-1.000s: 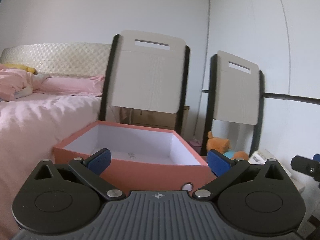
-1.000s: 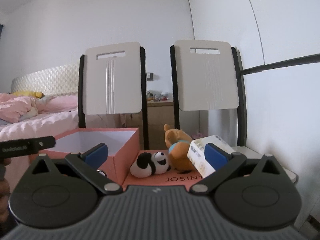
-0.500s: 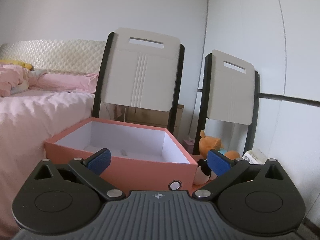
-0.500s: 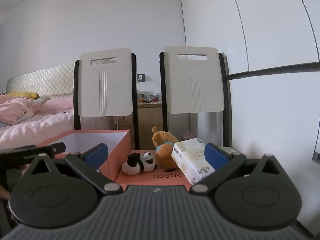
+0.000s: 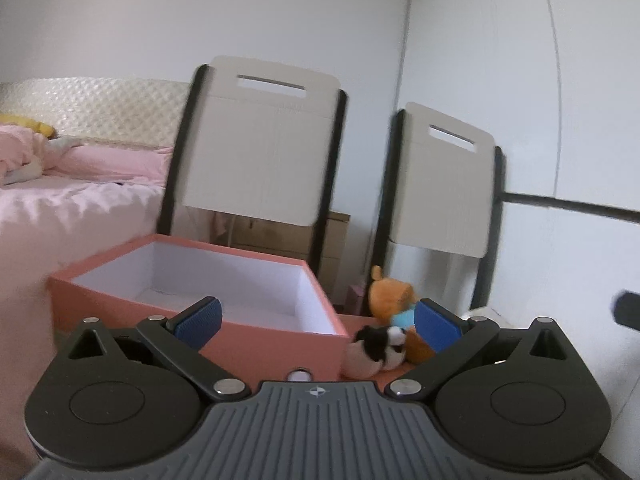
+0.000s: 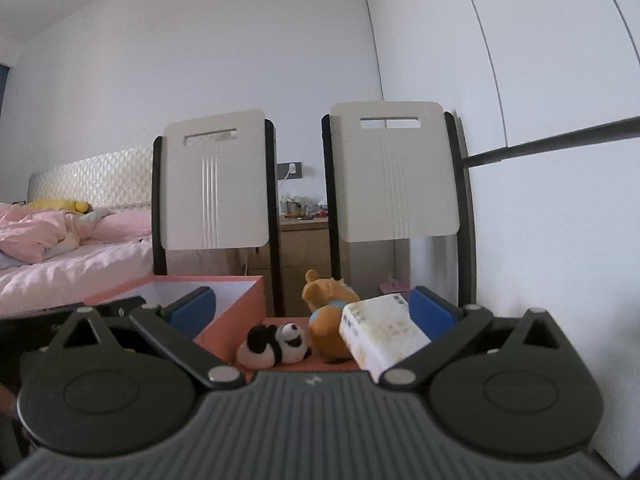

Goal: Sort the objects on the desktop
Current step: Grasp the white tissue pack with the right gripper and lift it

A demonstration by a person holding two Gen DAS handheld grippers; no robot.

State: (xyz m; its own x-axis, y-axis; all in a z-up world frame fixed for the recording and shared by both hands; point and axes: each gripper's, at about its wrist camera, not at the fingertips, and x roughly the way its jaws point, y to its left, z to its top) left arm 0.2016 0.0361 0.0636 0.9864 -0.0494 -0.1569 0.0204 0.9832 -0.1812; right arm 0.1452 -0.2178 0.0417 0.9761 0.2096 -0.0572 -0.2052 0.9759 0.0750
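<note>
An open salmon-pink box (image 5: 240,320) with a white inside stands at the left; it also shows in the right wrist view (image 6: 236,312). Right of it lie a panda plush (image 6: 280,344), an orange plush with a blue band (image 6: 326,308) and a white tissue pack (image 6: 380,332) on a pink lid. The panda (image 5: 376,350) and orange plush (image 5: 392,300) also show in the left wrist view. My left gripper (image 5: 316,320) is open and empty, in front of the box's right end. My right gripper (image 6: 312,314) is open and empty, in front of the plushes.
Two white folding chairs (image 6: 216,184) (image 6: 394,176) lean against the wall behind the objects. A bed with pink bedding (image 6: 60,240) lies at the left. A wooden nightstand (image 6: 302,248) stands between the chairs. A white wall (image 6: 540,240) closes the right side.
Both grippers have drawn back and shifted, so the box and toys sit lower and farther. The left view now shows the panda and orange plush. Both stay open.
</note>
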